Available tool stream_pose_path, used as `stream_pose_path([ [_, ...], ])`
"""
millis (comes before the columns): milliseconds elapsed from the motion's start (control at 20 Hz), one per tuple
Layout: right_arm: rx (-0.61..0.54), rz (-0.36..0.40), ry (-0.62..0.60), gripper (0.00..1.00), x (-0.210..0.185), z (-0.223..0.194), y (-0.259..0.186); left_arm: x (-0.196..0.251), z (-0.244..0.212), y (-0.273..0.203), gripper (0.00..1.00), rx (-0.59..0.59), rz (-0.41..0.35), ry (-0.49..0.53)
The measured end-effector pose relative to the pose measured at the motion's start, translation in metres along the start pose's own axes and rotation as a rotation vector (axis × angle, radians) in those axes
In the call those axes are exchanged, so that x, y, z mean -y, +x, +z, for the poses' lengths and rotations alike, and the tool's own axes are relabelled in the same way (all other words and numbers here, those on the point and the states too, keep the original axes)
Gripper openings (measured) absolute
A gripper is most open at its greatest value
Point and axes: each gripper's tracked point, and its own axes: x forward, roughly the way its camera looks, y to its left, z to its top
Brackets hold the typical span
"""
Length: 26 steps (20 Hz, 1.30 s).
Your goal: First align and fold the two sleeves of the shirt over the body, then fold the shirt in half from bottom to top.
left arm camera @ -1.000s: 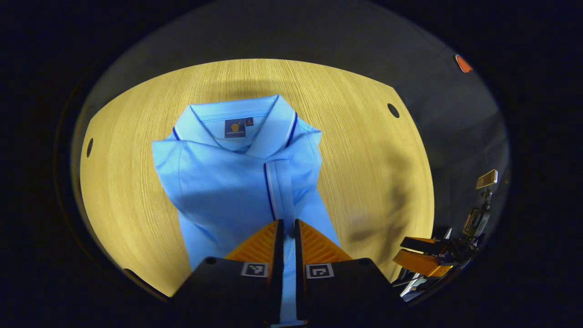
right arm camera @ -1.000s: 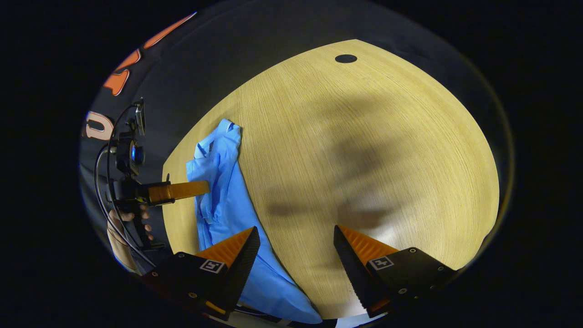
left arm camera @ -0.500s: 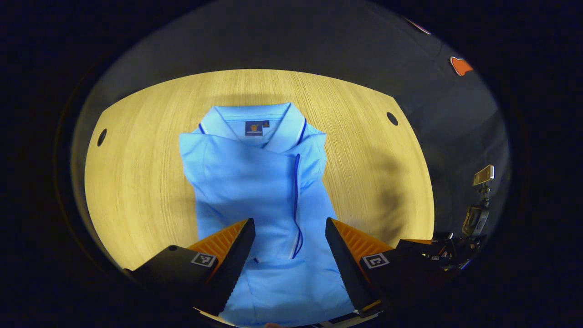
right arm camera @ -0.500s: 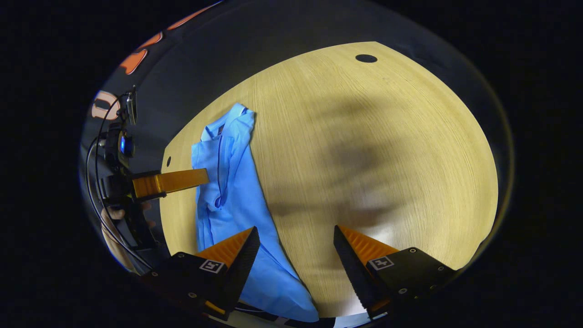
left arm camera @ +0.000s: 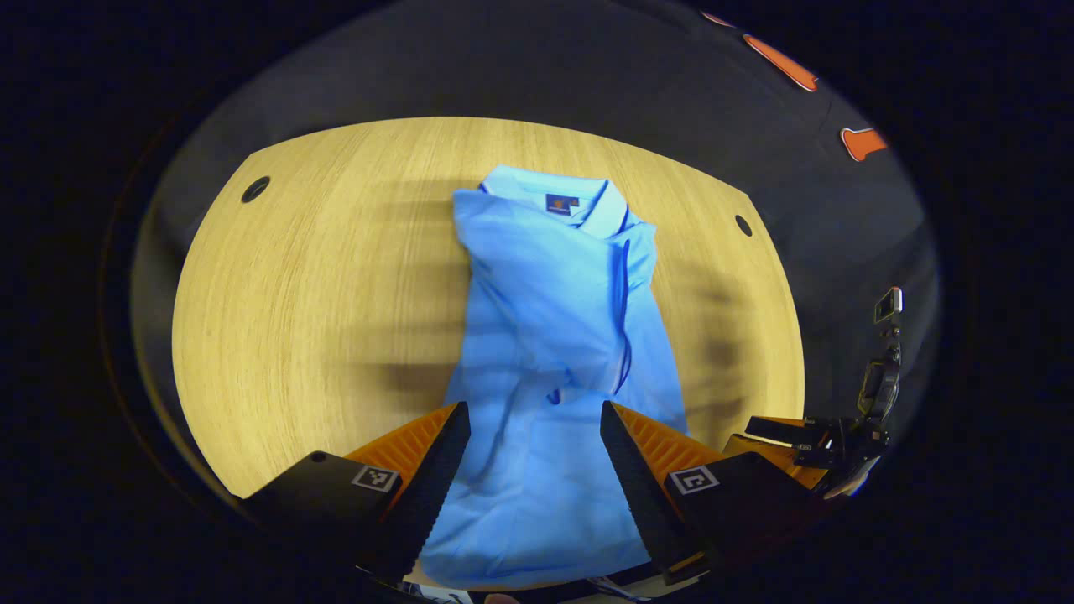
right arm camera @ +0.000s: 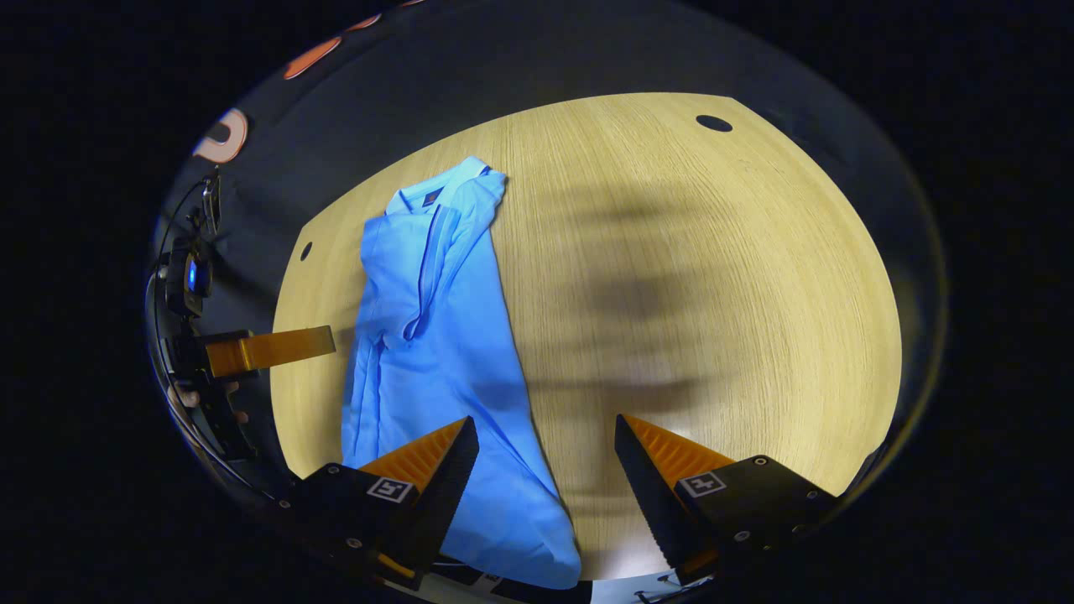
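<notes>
While fingers (left arm camera: 436,470) gape, shirt (left arm camera: 554,335) lies between.

One shirt (left arm camera: 558,335) — one table (left arm camera: 310,285) — two grippers (left arm camera: 533,453)

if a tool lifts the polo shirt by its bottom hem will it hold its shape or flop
Probably flop: the polo shirt lies limp and creased on the wooden table. It looks like thin cloth, so likely light. The folded-in sleeves may slide loose if one corner alone is lifted.
</notes>
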Motion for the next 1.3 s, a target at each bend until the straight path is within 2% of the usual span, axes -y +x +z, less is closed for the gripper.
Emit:
stream_pose_path([
  [200, 0.002, -0.045, -0.032, 0.99, -0.010, -0.025, -0.003, -0.033, -0.040, -0.010, 1.00, -0.014, 0.051, 0.026],
  [550, -0.072, -0.101, -0.054, 0.99, -0.020, -0.102, -0.007, -0.062, -0.130, -0.029, 1.00, -0.094, 0.070, 0.073],
  [850, -0.117, -0.127, -0.054, 0.99, -0.027, -0.150, -0.005, -0.083, -0.180, -0.040, 1.00, -0.114, 0.113, 0.081],
  [1300, -0.192, -0.214, -0.124, 0.99, -0.013, -0.203, 0.002, -0.091, -0.253, -0.034, 1.00, -0.200, 0.118, -0.012],
])
